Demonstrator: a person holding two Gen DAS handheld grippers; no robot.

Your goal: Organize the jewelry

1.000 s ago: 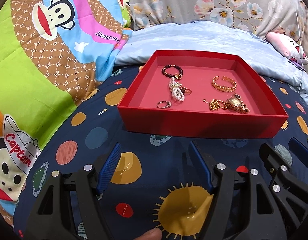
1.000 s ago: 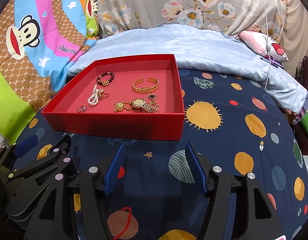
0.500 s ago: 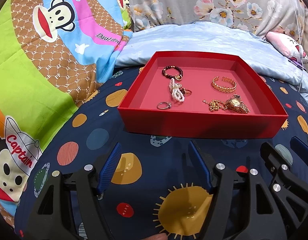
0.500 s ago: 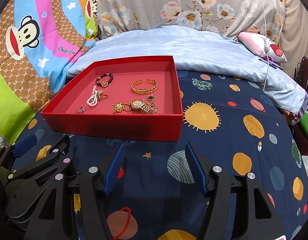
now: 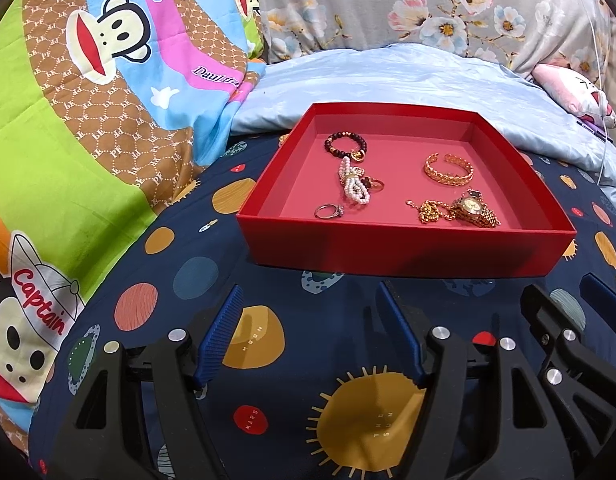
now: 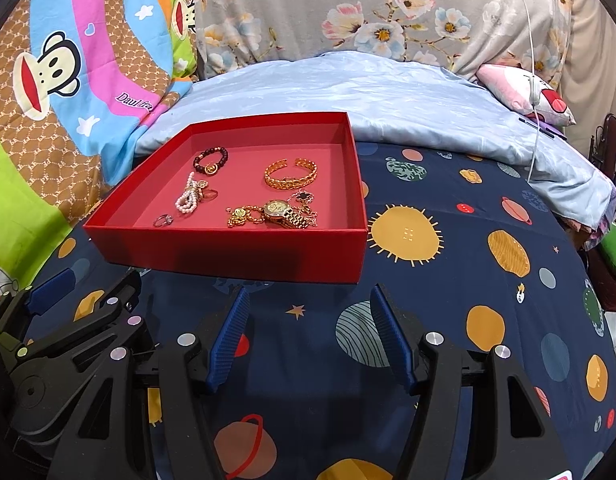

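A red tray [image 5: 403, 246] [image 6: 232, 250] sits on the planet-print bedsheet. It holds a dark bead bracelet [image 5: 345, 146] [image 6: 211, 158], a pearl bracelet [image 5: 353, 188] [image 6: 188, 196], a silver ring [image 5: 329, 211] [image 6: 163, 220], a gold cuff [image 5: 447, 168] [image 6: 291, 174], a gold watch [image 5: 473, 210] [image 6: 284, 214] and a gold chain [image 5: 427, 211]. My left gripper [image 5: 309, 312] is open and empty, just short of the tray's front wall. My right gripper [image 6: 309, 312] is open and empty beside it; it shows in the left view [image 5: 563, 320].
A light blue quilt [image 5: 387, 80] [image 6: 367, 96] lies behind the tray. A cartoon monkey blanket [image 5: 88, 100] rises on the left. Floral pillows [image 6: 367, 12] stand at the back. A pink plush [image 6: 527, 96] and a white cable [image 6: 531, 80] lie at the right.
Both grippers have drawn back slightly from the tray and stayed open. The jewelry has not moved.
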